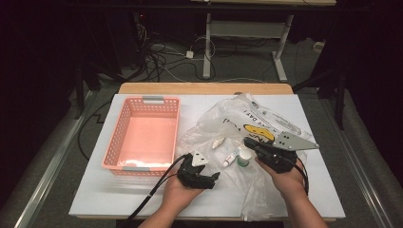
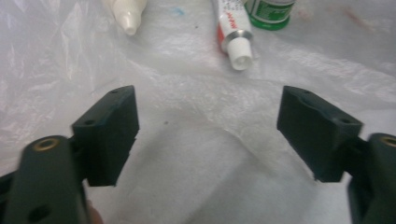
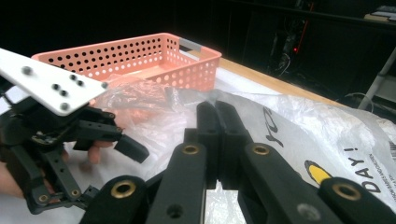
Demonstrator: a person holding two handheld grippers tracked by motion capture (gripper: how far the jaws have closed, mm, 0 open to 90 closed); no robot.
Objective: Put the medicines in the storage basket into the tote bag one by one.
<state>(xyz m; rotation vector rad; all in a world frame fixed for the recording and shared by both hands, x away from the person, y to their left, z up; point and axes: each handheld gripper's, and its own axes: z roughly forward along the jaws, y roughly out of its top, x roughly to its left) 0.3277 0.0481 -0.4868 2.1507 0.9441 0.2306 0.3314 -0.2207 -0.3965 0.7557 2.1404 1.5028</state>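
Left hand-held gripper [image 2: 208, 135] hangs released over the clear plastic bag [image 2: 196, 102], jaws wide apart and empty, with a red-and-white tube [image 2: 232, 28], a green-labelled bottle [image 2: 270, 11] and a cream tube [image 2: 126, 11] just beyond. Right hand-held gripper [image 3: 217, 123] is clenched on the bag's film, near the pink basket [image 1: 142, 102] on the worktop [image 1: 95, 190].

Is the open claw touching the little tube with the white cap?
Apart. In the left gripper view, the left gripper stands open, and the tube lies well beyond its tips, with bare plastic bag between them.
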